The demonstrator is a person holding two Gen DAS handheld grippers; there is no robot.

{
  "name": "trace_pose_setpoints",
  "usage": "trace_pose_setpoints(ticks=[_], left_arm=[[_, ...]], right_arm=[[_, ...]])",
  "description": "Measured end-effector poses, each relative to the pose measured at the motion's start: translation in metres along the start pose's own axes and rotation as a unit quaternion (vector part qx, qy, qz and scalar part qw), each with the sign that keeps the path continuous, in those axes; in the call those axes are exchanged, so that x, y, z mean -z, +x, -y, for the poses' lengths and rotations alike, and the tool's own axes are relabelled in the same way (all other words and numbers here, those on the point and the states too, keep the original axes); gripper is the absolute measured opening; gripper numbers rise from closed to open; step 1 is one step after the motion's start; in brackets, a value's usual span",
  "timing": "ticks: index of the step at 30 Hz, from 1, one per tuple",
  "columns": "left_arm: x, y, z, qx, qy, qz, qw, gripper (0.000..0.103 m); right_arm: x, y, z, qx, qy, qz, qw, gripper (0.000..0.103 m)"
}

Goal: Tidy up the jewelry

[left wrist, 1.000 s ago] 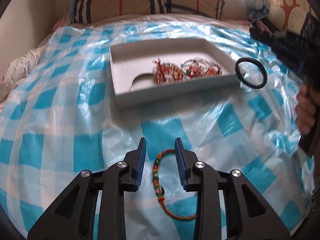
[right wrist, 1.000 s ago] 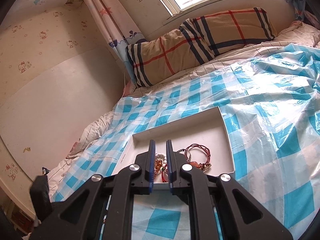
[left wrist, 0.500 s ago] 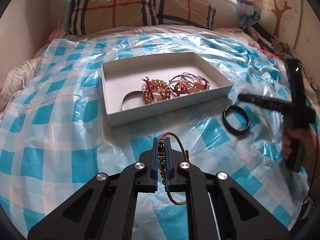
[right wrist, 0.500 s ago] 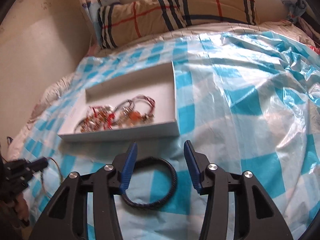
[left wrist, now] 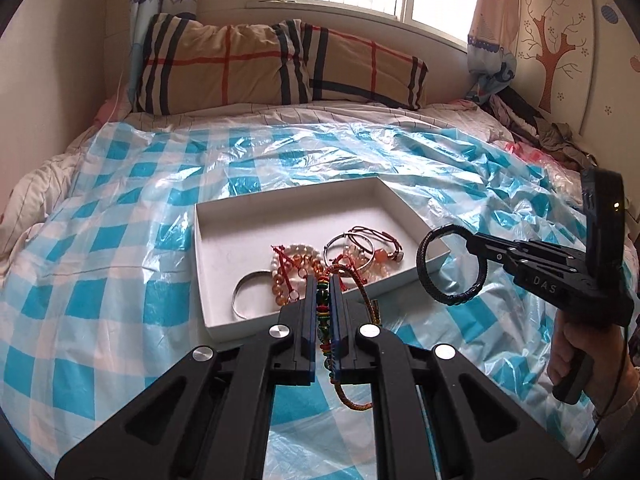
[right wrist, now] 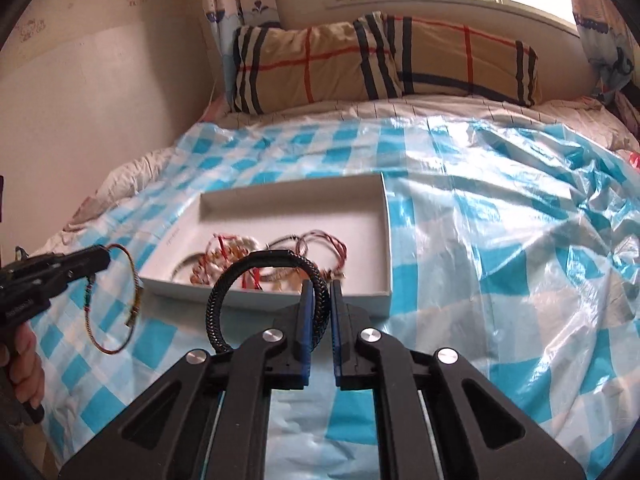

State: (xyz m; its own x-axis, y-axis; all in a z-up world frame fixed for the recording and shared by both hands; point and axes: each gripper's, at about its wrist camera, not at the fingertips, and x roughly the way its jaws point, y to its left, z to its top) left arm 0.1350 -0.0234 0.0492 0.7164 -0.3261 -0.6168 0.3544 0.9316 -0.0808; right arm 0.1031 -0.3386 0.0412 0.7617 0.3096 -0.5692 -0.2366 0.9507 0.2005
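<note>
A white tray (left wrist: 224,216) lies on the bed and holds several bracelets (left wrist: 304,264); it also shows in the right wrist view (right wrist: 384,240). My left gripper (left wrist: 323,292) is shut on a multicoloured woven bracelet (left wrist: 370,304) and holds it above the tray's near edge; the bracelet also shows in the right wrist view (right wrist: 136,280). My right gripper (right wrist: 320,292) is shut on a black braided bracelet (right wrist: 216,304) and holds it in the air just right of the tray; it also shows in the left wrist view (left wrist: 424,268).
The bed is covered with a crinkled blue-and-white checked plastic sheet (left wrist: 120,240). A plaid pillow (left wrist: 256,68) lies at the headboard under the window. A wall runs along the left side. Clothes (left wrist: 552,136) are piled at the far right.
Both grippers have risen from the sheet, each lifting its bracelet. My right gripper, open around the black bracelet half a second ago, has shut on it. Both are closer to the tray.
</note>
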Motion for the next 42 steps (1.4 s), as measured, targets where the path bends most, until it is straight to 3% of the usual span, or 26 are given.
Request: trace_pose_setpoints(ticks=[5,14,22,31,33,35,38,40,42], left_arm=[[-0.011,0.006,0.004,-0.009,-0.003,0.018,0.9998,0.005],[-0.021,0.014,0.01,-0.017,0.001,0.035,0.9992,0.005],[-0.024,0.028,0.004,-0.017,-0.006,0.034,0.9992,0.005],[-0.028,0.07,-0.003,-0.025,-0.023,0.021,0.9992,0.006],[-0.029,0.084,-0.007,-0.038,-0.028,0.012,0.9988,0.006],[-0.03,0.089,-0.009,-0.044,-0.034,0.006,0.9985,0.007],[-0.028,0.078,-0.009,-0.053,-0.033,0.01,0.998,0.019],[-0.025,0.067,-0.008,-0.06,-0.031,0.011,0.9976,0.037],[-0.022,0.053,-0.005,-0.066,-0.031,0.01,0.9973,0.049]], right_arm=[[-0.021,-0.008,-0.005,-0.008,0.007,0.036,0.999,0.009],[-0.032,-0.006,-0.008,-0.017,0.018,0.063,0.998,0.009],[-0.034,0.009,-0.008,-0.018,0.021,0.062,0.998,0.009],[-0.033,0.054,0.001,-0.009,0.037,0.035,0.999,0.01],[-0.033,0.065,0.005,-0.002,0.047,0.029,0.998,0.025],[-0.033,0.065,0.007,-0.006,0.055,0.026,0.998,0.025],[-0.031,0.051,0.004,-0.011,0.053,0.031,0.998,0.025],[-0.029,0.038,0.001,-0.015,0.054,0.029,0.998,0.025],[-0.027,0.023,-0.002,-0.017,0.059,0.028,0.998,0.03]])
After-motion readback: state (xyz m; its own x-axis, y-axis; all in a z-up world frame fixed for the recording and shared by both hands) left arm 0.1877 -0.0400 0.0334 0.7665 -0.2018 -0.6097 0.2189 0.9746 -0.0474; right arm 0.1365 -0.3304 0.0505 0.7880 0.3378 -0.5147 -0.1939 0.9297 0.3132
